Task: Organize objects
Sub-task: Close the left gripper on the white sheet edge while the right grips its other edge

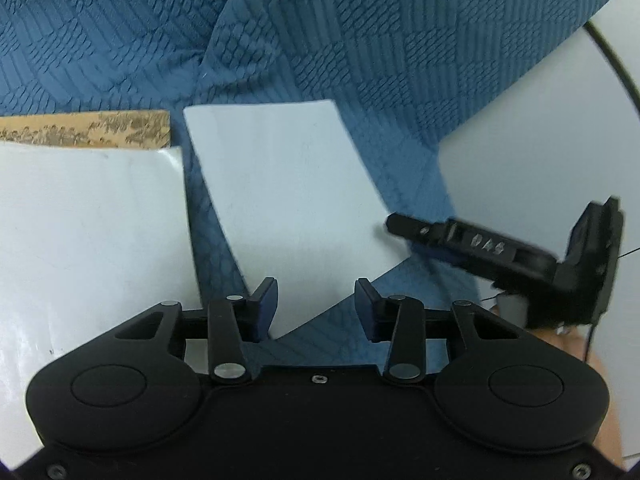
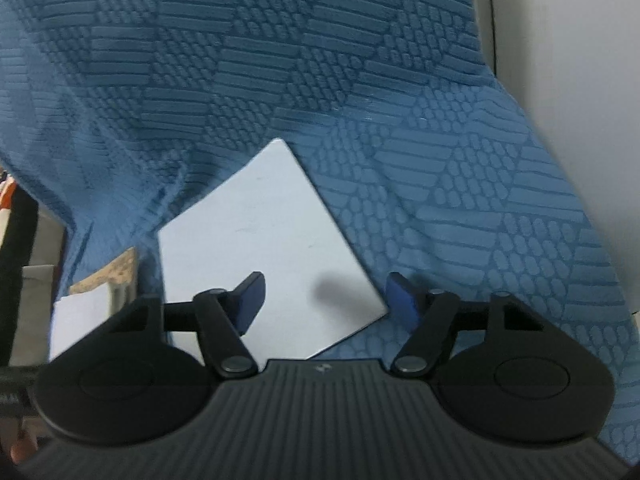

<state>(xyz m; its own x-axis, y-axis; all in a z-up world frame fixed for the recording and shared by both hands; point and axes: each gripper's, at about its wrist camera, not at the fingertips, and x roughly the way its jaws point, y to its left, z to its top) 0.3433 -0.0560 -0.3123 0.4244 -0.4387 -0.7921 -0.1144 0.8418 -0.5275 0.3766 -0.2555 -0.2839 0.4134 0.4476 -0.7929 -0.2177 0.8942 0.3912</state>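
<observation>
on the blue textured cloth (image 1: 280, 48) a white card (image 1: 288, 200) lies flat, left gripper (image 1: 316, 304) and right gripper (image 2: 324, 300) both spread apart, empty, near it; pickup approach, next needs an edge pinch.

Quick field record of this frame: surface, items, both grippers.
surface: blue textured cloth
centre item: tilted white card, lying flat on the cloth
left item: larger white sheet, partly covering a tan printed card
left gripper: open, empty, over the white card's near edge
right gripper: open, empty, fingers straddling the white card's right corner
</observation>
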